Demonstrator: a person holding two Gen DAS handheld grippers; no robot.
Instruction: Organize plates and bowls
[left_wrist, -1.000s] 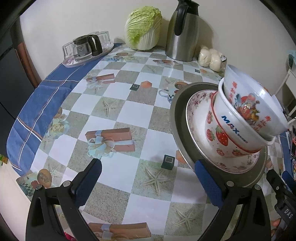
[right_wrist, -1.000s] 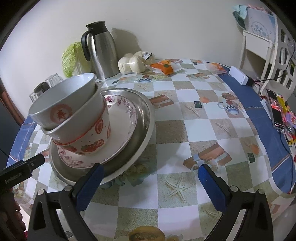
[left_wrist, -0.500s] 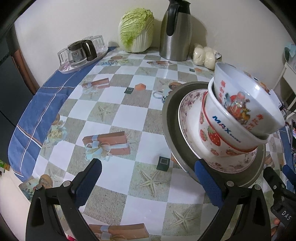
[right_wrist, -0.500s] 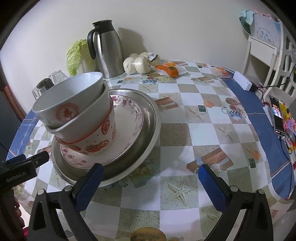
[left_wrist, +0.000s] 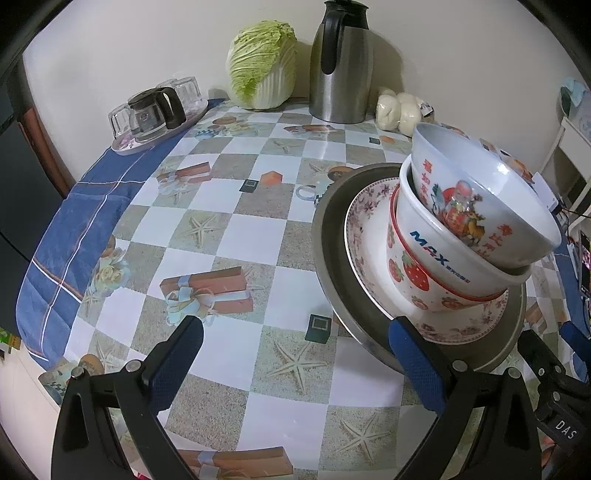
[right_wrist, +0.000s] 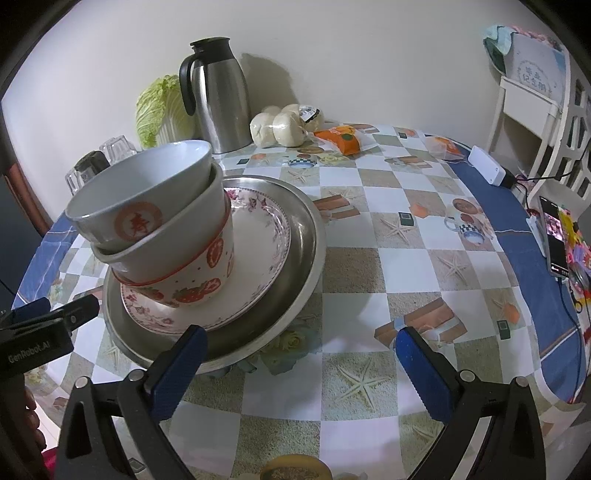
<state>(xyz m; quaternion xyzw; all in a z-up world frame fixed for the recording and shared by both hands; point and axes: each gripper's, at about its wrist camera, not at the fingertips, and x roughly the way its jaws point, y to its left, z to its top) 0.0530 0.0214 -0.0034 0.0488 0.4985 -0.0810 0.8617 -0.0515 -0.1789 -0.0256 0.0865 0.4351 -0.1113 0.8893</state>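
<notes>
Each gripper (left_wrist: 291, 354) (right_wrist: 301, 356) has black arms, silver screws and textured blue fingers (left_wrist: 415, 360) (white lettering).

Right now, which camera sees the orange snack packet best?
The right wrist view: the orange snack packet lies in plain sight on the table, right of the steamed buns. In the left wrist view the stacked bowls hide that spot, so it does not show.
</notes>
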